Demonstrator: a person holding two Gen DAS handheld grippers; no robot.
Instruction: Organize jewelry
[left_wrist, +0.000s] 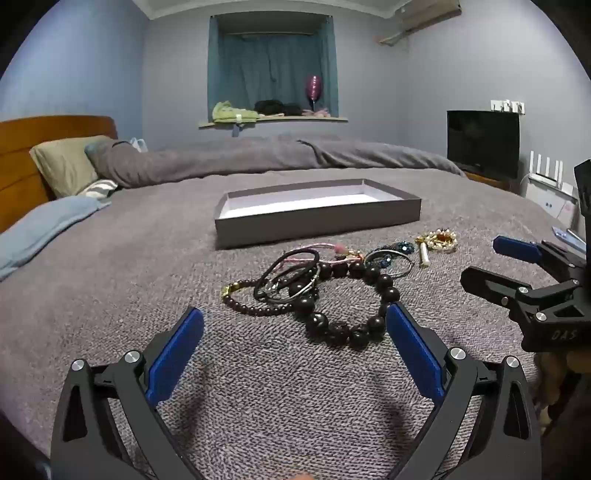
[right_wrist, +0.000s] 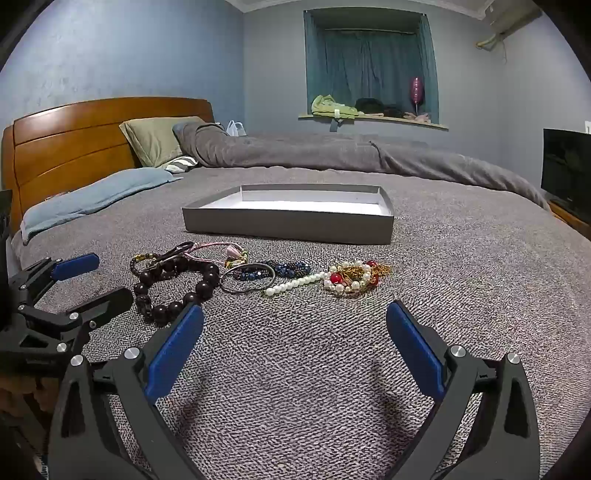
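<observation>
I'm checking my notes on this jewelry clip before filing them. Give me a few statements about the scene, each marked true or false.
1. The grey box holds nothing. True.
2. The left gripper is shut on the large dark bead bracelet. False: its fingers stand wide apart and the bracelet lies on the bedspread.
3. The pearl strand lies inside the box. False: it lies on the bedspread in front of the box.
4. The right gripper holds nothing. True.
5. The jewelry lies between the grippers and the box. True.

Blue-grey walls (right_wrist: 129, 55), curtained window (right_wrist: 369, 66), wooden headboard (right_wrist: 74, 140), grey bed (right_wrist: 443, 258)
</observation>
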